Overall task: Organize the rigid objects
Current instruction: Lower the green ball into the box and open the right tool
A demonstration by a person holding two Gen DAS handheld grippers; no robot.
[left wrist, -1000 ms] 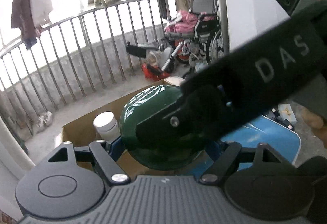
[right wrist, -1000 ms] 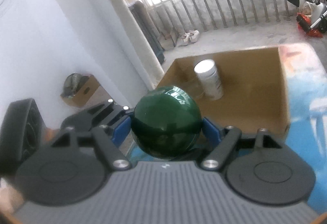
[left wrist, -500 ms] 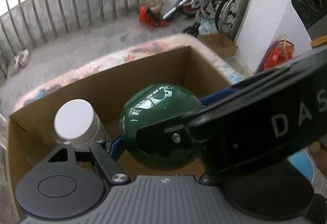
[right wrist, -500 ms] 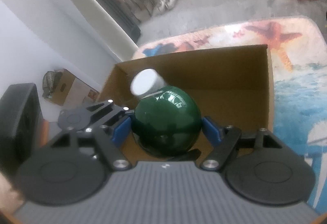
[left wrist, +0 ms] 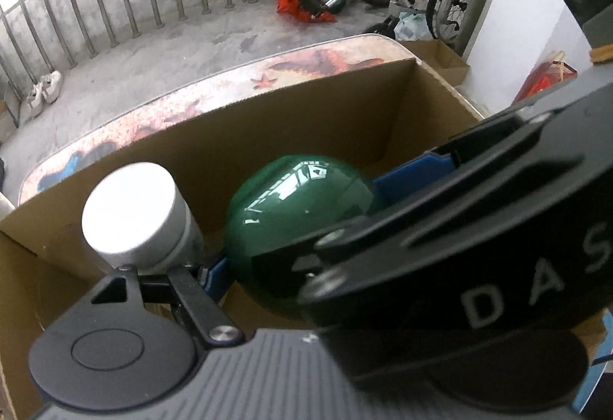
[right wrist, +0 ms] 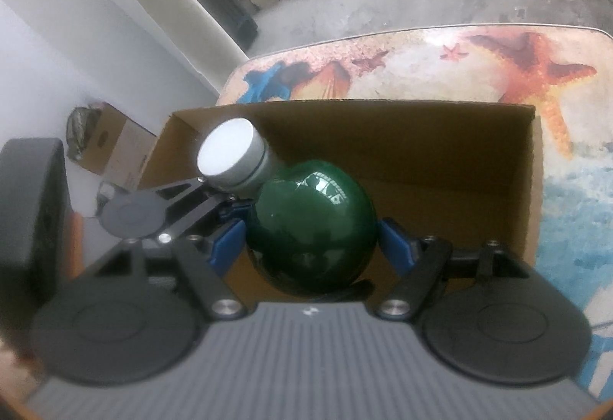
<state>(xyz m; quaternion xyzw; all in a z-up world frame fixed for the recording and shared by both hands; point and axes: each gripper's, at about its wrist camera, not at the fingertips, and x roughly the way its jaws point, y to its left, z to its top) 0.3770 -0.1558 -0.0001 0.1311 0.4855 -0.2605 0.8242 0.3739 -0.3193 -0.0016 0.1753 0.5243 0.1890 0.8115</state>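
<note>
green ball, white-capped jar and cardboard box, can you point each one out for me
green ball (right wrist: pixel 312 224), right wrist view, shiny front of the ball
white-capped jar (left wrist: pixel 132 207), left wrist view, flat top of the cap
cardboard box (right wrist: pixel 440 148), right wrist view, inner far wall

box R side free | white-lid jar blocks L | floor prob. clear

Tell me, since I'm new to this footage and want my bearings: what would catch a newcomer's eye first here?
A glossy green ball fills the middle of both views, clamped between the blue pads of the left gripper and right gripper, just above an open cardboard box. Beside it in the box's left corner stands a white-capped jar. Under the box, a table shows a bright starfish print.
</note>
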